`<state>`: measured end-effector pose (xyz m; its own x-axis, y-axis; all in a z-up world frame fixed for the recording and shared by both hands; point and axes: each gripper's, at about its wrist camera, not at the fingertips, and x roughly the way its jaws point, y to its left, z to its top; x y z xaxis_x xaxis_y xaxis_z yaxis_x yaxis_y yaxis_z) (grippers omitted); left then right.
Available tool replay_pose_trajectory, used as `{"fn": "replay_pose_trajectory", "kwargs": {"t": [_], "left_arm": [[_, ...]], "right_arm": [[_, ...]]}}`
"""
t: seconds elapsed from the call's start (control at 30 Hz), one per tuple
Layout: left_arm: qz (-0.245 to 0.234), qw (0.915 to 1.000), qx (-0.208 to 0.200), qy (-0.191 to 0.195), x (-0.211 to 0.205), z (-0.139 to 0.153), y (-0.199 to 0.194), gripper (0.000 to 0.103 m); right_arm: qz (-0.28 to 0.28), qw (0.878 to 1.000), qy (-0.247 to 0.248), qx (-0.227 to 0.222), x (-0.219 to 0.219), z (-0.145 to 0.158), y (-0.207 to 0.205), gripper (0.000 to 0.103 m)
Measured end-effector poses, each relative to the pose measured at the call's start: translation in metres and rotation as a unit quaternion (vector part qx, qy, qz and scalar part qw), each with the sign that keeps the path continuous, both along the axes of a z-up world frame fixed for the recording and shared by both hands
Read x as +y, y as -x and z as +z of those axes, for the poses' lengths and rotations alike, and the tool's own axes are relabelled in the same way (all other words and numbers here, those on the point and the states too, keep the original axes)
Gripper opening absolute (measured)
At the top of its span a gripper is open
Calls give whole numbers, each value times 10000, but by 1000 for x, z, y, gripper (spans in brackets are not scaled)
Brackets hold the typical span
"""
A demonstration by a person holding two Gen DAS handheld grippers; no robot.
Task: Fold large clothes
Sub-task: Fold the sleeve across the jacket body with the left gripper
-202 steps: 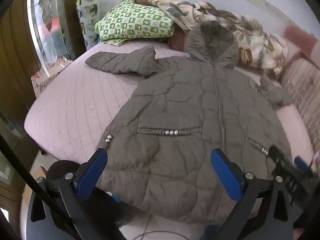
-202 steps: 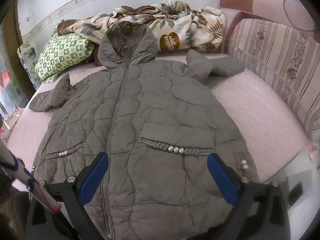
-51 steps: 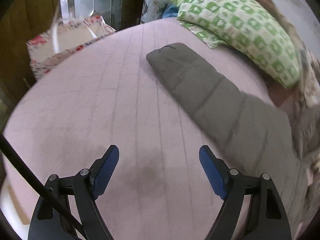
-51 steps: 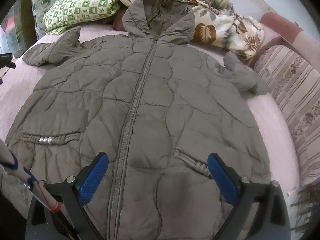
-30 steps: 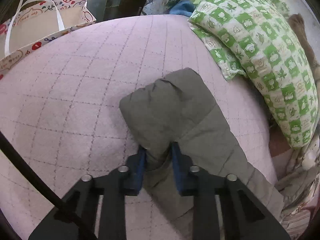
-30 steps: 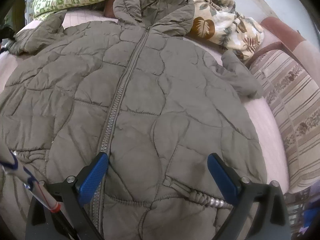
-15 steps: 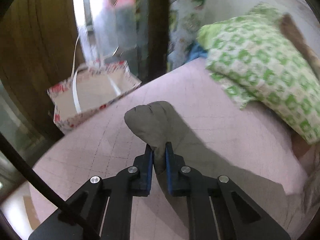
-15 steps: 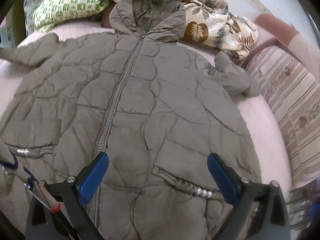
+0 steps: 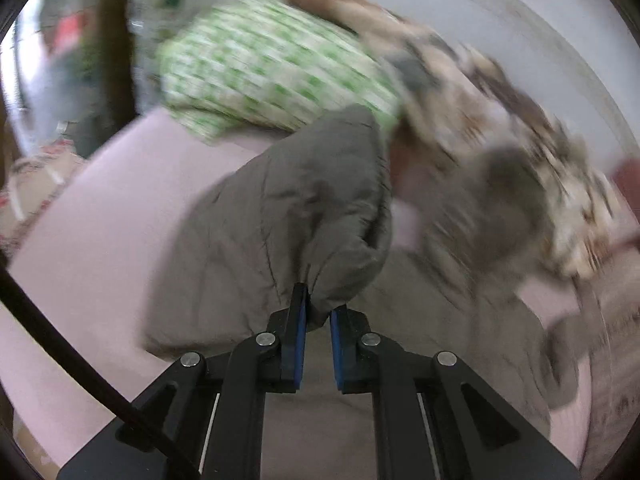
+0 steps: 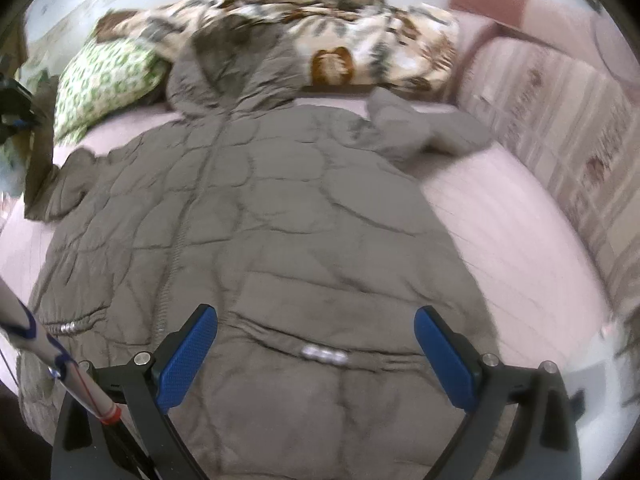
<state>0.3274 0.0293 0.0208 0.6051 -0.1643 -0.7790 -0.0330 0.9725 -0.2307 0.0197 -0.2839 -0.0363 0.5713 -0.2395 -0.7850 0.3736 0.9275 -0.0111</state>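
Left wrist view is mostly motion smear: the green pillow (image 9: 276,68) at upper center and the patterned blanket (image 9: 500,120) on the right are streaked, so no print detail. The sleeve (image 9: 296,216) covers the bed behind it, and its cuff end disappears between the left gripper (image 9: 318,312) pads. In the right wrist view the jacket (image 10: 280,220) hem is cut off at the bottom edge behind the gripper body, and the pocket studs (image 10: 324,354) blur into 1 pale smudge.
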Motion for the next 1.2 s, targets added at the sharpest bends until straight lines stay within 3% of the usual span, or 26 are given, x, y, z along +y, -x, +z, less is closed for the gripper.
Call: {"fn": "replay_pose_trajectory", "kwargs": {"t": [0.13,0.3,0.4,0.43,0.47,0.53,0.63,0.77,0.9,1.0,1.2], "left_arm": [[-518,9980,368,18,-75,-39,16,10],[-927,9920,671,-530,-142,-96,37,12],[-1147,9879,735,-739,-155,-109,47,24],[-1267,9866,769,-677,-155,-108,54,37],[-1365,9862,776,-526,-152,-105,63,50],[-1458,9875,562,-203,-140,-90,82,57],[-1457,9889,258,-131,-118,-72,112,68],[-973,9924,-273,-698,-74,-60,149,68],[-528,9903,-593,-1142,-28,-62,153,68],[-165,9930,-614,-995,9,-64,143,68],[447,9962,-370,-642,61,-69,124,68]], "right_arm": [[-288,9995,-110,-83,-26,1,19,101],[-634,9975,-282,-145,-55,0,38,101],[-749,9960,-464,-167,-66,-1,44,101],[-758,9955,-529,-184,-69,0,45,101],[-749,9953,-583,-209,-70,1,45,101],[-668,9951,-686,-262,-70,5,43,101],[-332,9937,-1000,-392,-63,12,30,101],[214,9842,-1712,-387,-44,15,-13,100],[689,9768,-2000,-323,-16,9,-73,97],[958,9717,-2148,-236,6,-5,-132,97],[672,9684,-2403,44,24,-40,-226,97]]}}
